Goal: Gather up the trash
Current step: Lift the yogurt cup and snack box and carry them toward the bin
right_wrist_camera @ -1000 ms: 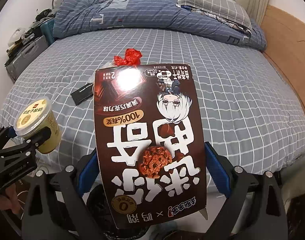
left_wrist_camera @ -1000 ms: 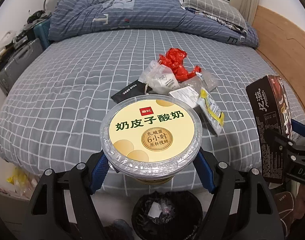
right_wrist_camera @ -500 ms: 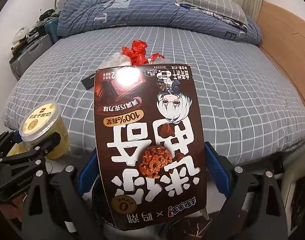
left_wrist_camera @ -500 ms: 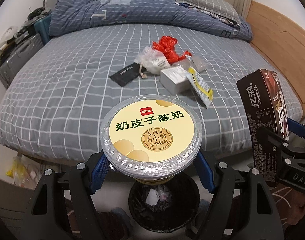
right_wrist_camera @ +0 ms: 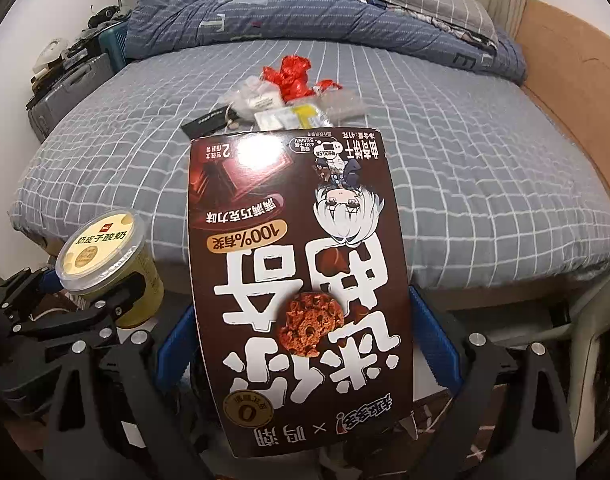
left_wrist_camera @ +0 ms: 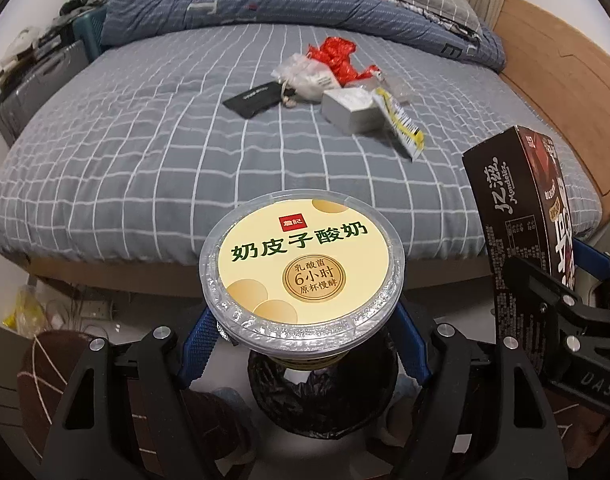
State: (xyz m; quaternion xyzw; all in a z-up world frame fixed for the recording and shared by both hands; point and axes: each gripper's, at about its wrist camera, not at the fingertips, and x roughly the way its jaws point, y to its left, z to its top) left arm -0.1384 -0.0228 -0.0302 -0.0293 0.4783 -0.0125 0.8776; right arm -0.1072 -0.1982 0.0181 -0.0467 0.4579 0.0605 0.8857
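Observation:
My left gripper point(left_wrist_camera: 301, 344) is shut on a yellow yogurt cup point(left_wrist_camera: 301, 268) with a clear lid, held right above a black-lined trash bin point(left_wrist_camera: 325, 396) on the floor. The cup also shows in the right wrist view point(right_wrist_camera: 105, 256). My right gripper point(right_wrist_camera: 305, 344) is shut on a dark brown cookie box point(right_wrist_camera: 297, 280), held upright; the box shows at the right of the left wrist view point(left_wrist_camera: 521, 216). More trash lies on the bed: a red wrapper point(left_wrist_camera: 337, 56), a clear plastic bag point(left_wrist_camera: 305, 78), a white box point(left_wrist_camera: 353, 110), a yellow-white packet point(left_wrist_camera: 401, 124) and a black tag point(left_wrist_camera: 253, 100).
The bed point(left_wrist_camera: 145, 140) with a grey checked sheet fills the view, with a bunched blue duvet point(left_wrist_camera: 245, 4) and pillow at its far end. Suitcases point(left_wrist_camera: 29, 84) and clutter stand at the left. A wooden bed frame point(left_wrist_camera: 553, 80) runs along the right.
Both grippers have pulled back from the bed and lowered, still holding the cup and the box. The bed's front edge and the bin under the cup show more fully.

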